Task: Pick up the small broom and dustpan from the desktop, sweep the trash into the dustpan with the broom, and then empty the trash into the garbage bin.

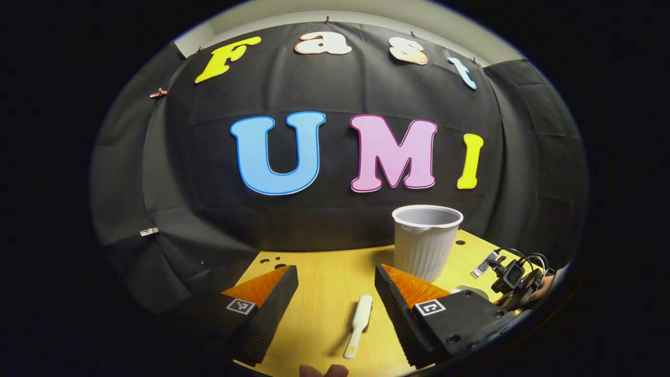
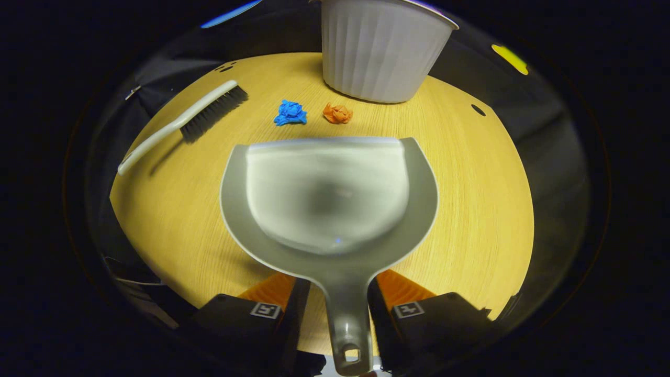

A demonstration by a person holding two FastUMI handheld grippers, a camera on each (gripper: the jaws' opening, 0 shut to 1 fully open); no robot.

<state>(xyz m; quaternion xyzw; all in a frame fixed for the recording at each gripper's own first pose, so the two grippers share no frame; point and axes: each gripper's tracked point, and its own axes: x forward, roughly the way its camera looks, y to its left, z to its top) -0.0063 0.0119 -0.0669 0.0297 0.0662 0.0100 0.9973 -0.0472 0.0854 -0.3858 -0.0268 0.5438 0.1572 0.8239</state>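
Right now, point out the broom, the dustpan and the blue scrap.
broom [image 2: 212, 112], right gripper view, on its dark bristles
dustpan [image 2: 327, 199], right gripper view, middle of its scoop
blue scrap [image 2: 290, 112], right gripper view, its centre

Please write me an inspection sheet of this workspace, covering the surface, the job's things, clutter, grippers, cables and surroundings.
Surface: yellow wood-grain desktop, with small holes near its far edge.
Job's things: grey dustpan, its handle between the right gripper's fingers, mouth towards the trash; white broom with dark bristles lying flat on the desktop, ungripped; blue paper wad and orange paper wad side by side, apart, between dustpan and bin; white ribbed garbage bin upright behind them.
Clutter: nothing seen.
Grippers: right gripper closed on the dustpan handle; left gripper open, broom handle lying ahead between its fingers.
Cables: dark cables on the other gripper, seen from the left gripper view.
Surroundings: black cloth wall.
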